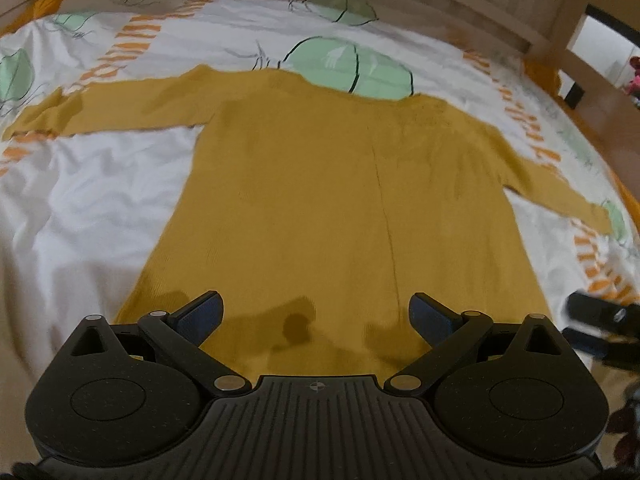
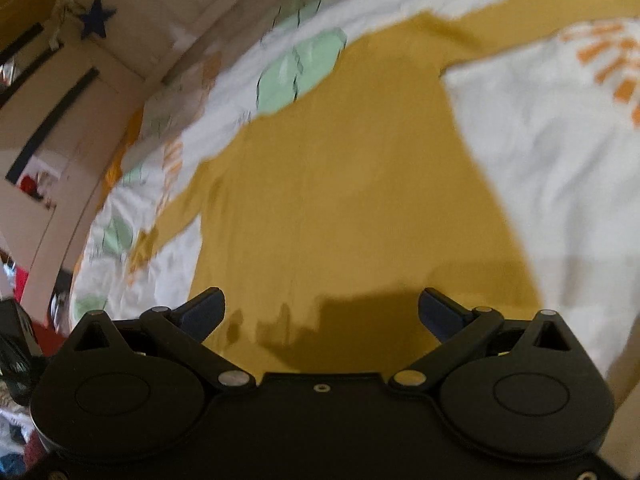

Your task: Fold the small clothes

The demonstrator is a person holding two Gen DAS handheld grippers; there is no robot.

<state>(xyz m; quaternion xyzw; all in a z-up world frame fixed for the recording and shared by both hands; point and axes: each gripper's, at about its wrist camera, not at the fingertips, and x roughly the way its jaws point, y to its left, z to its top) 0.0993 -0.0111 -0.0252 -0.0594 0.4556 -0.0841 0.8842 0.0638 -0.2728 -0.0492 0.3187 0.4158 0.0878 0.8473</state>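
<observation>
Status: the mustard long-sleeve top (image 1: 320, 184) lies flat on the bed, on the white duvet (image 1: 88, 208) with orange lettering and green prints. Body spread, both sleeves out to the sides, hem nearest me. No fold in it yet as far as I can see, so I judge the task at the very start: laying-out looks done, every fold is left. My left tool (image 1: 316, 312) hangs over the hem edge with its jaws wide apart, holding nothing. My right tool (image 2: 322, 308) is in the same state, released and empty, also above the hem end of the top (image 2: 340, 200), seen from a slant (this view is smeared, so fine detail is unreliable). Neither tool touches the fabric, from what I can tell; only their shadows fall on it. The right tool also shows at the right margin of the left view, just beside the hem corner. A wooden bed frame (image 1: 520, 8) runs along the far side. Left to do, my guess: sleeves in, sides over, then bottom up. Thin knit, likely to slide and bunch when pinched, so the grab points matter.
</observation>
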